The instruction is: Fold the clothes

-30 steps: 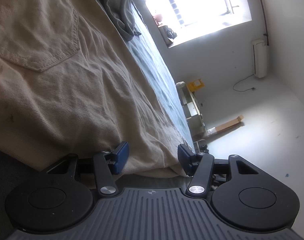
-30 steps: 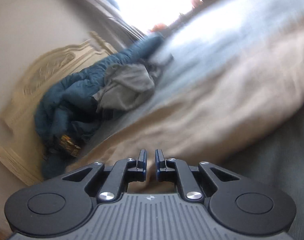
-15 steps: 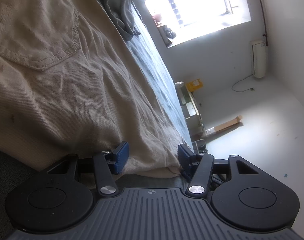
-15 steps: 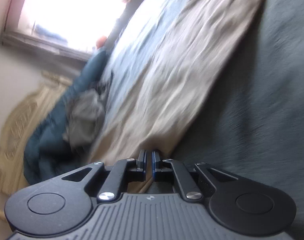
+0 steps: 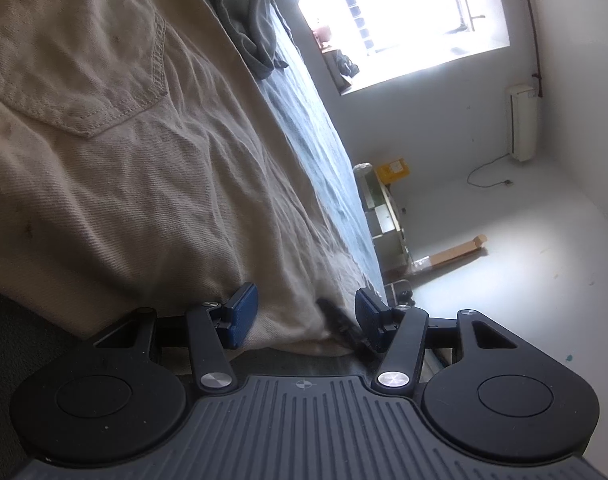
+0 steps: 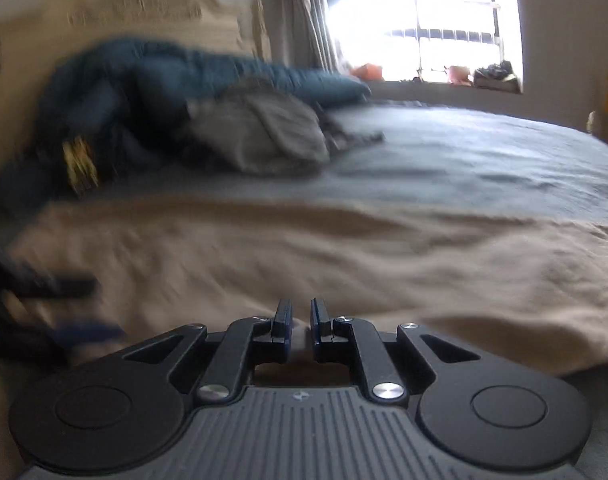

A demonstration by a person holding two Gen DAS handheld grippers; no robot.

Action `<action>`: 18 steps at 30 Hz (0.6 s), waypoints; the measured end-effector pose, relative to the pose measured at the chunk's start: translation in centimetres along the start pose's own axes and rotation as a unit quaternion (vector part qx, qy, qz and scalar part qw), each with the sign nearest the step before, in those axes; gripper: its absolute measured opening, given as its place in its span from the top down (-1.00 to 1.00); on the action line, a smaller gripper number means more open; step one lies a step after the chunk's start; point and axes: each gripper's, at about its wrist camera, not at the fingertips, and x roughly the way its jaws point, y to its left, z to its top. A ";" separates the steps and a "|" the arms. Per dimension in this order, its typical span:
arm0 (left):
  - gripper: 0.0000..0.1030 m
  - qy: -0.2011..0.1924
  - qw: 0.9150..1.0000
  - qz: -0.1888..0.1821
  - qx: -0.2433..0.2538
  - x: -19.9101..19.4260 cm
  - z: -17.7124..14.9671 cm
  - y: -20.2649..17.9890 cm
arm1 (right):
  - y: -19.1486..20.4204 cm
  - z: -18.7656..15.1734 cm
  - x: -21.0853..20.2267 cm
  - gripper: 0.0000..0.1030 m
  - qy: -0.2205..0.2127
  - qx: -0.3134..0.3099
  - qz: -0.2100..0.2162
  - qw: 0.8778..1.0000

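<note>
Beige trousers (image 5: pixel 135 184) with a stitched back pocket (image 5: pixel 83 72) lie spread on the blue-grey bed sheet (image 5: pixel 320 152). My left gripper (image 5: pixel 306 316) is open, its blue pads on either side of the trousers' near edge. In the right wrist view the trousers (image 6: pixel 344 256) stretch across the bed. My right gripper (image 6: pixel 301 320) is shut on the trousers' near edge, with beige cloth showing in the narrow gap between the pads. The left gripper shows blurred at that view's left edge (image 6: pixel 43 300).
A grey garment (image 6: pixel 259 140) and a dark blue duvet (image 6: pixel 151 88) lie piled by the cream headboard (image 6: pixel 135 12). A bright window (image 6: pixel 444 20) is behind the bed. Beside the bed are a shelf unit (image 5: pixel 384 208), a cardboard strip (image 5: pixel 456 250) and bare floor.
The right gripper has swung round from a tilted view to level, still shut on the trousers' edge. The left gripper has stayed open at the trousers' edge, barely moving.
</note>
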 end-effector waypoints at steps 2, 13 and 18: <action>-0.09 0.002 1.000 -0.002 0.002 0.0 0.0 0.1 | -2.3 -1.0 -1.0 0.89 -0.012 0.021 -0.004 1.000; -0.09 0.003 1.000 -0.009 0.003 -0.2 0.2 0.1 | -19.6 -3.0 -4.6 1.00 -0.050 0.301 -0.060 0.950; -0.23 0.001 1.000 -0.004 0.012 -0.6 0.1 -0.5 | -18.5 -2.4 -7.2 0.81 -0.072 0.313 -0.067 0.945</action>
